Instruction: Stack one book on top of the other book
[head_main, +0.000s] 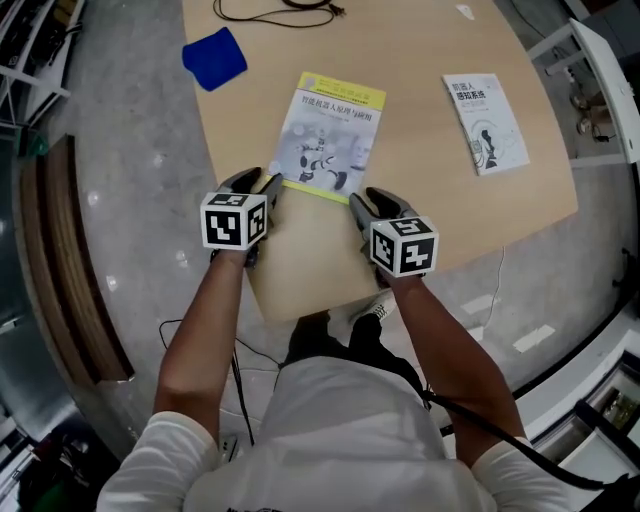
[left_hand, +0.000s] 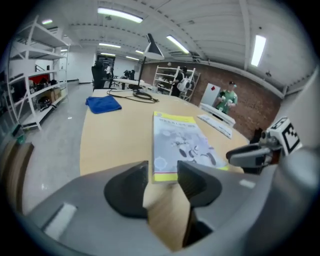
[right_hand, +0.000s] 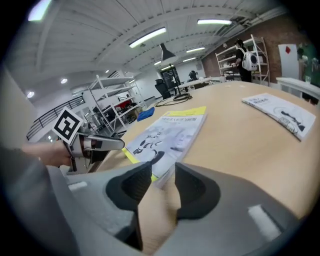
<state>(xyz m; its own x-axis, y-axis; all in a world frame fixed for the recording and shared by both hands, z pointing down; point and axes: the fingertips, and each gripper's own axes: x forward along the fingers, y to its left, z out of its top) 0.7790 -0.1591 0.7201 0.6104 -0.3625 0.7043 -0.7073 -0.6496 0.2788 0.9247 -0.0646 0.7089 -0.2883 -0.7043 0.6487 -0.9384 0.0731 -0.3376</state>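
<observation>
Down at the 6 o'clock edge of the bench (head_main: 300, 270), the person's two bare forearms reach forward, each hand carrying a claw. The left claw (head_main: 262, 183) has its jaws spread. Its own view shows the near left corner of the larger book (head_main: 330, 135), with its yellow bottom strip, just ahead of the gap, and the pads do not press on it. The right claw (head_main: 365, 200) also stands spread and grips nothing, with the book's near right corner just ahead of its gap. That book lies flat and face up at the middle of the bench, directly toward 12 o'clock from both claws. The smaller book (head_main: 485, 122) lies flat well apart from it, toward 2 o'clock. Farther off, a blue cloth (head_main: 214, 58) sits at the bench's left edge toward 11 o'clock. A black cable (head_main: 275, 15) loops at the far edge near 12 o'clock.
</observation>
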